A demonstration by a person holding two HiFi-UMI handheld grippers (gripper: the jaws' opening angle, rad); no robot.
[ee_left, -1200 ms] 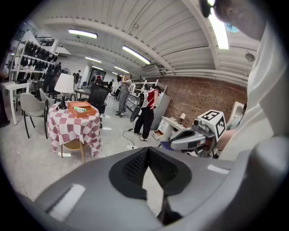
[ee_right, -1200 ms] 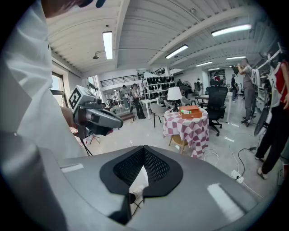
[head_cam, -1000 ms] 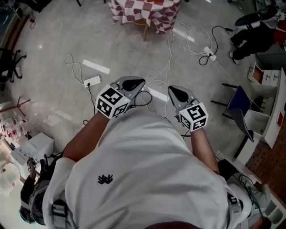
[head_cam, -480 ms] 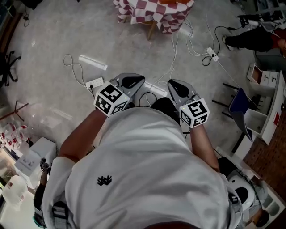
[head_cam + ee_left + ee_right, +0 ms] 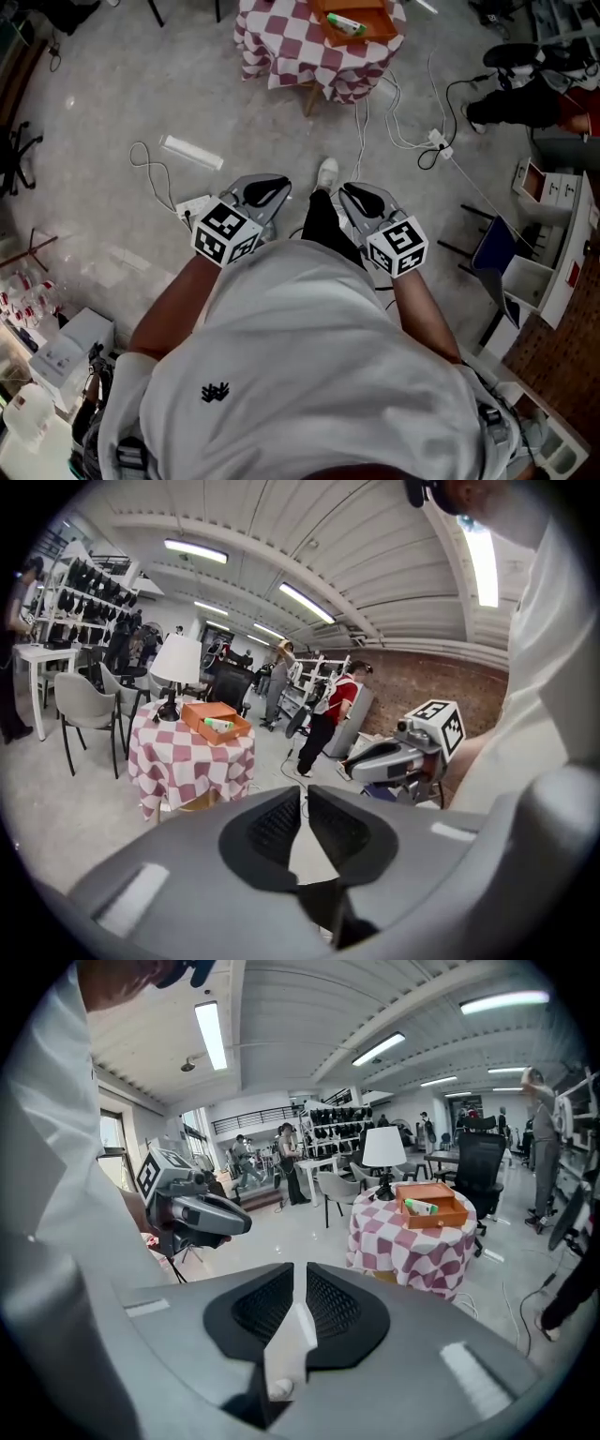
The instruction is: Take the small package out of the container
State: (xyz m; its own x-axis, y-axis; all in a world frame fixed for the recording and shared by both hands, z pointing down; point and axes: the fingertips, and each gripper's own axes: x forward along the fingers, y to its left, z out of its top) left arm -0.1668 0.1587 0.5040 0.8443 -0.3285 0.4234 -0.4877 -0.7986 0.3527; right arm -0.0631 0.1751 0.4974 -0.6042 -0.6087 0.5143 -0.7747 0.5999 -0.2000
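Note:
An orange open container sits on a round table with a red-and-white checked cloth, well ahead of me. A small green-and-white package lies inside it; the left gripper view shows the package and so does the right gripper view. Both grippers hang in front of my chest, far from the table. The left gripper has its jaws closed on nothing, tips together. The right gripper has a narrow gap; its jaws are opening with nothing between them.
A white-shaded lamp stands on the table beside the container. Cables and a power strip lie on the floor between me and the table. Chairs stand left of the table, an office chair behind it. People stand in the background.
The checked table has slid further into the head view, now showing the orange container. My foot has stepped forward between the grippers. Both grippers stay in front of my chest.

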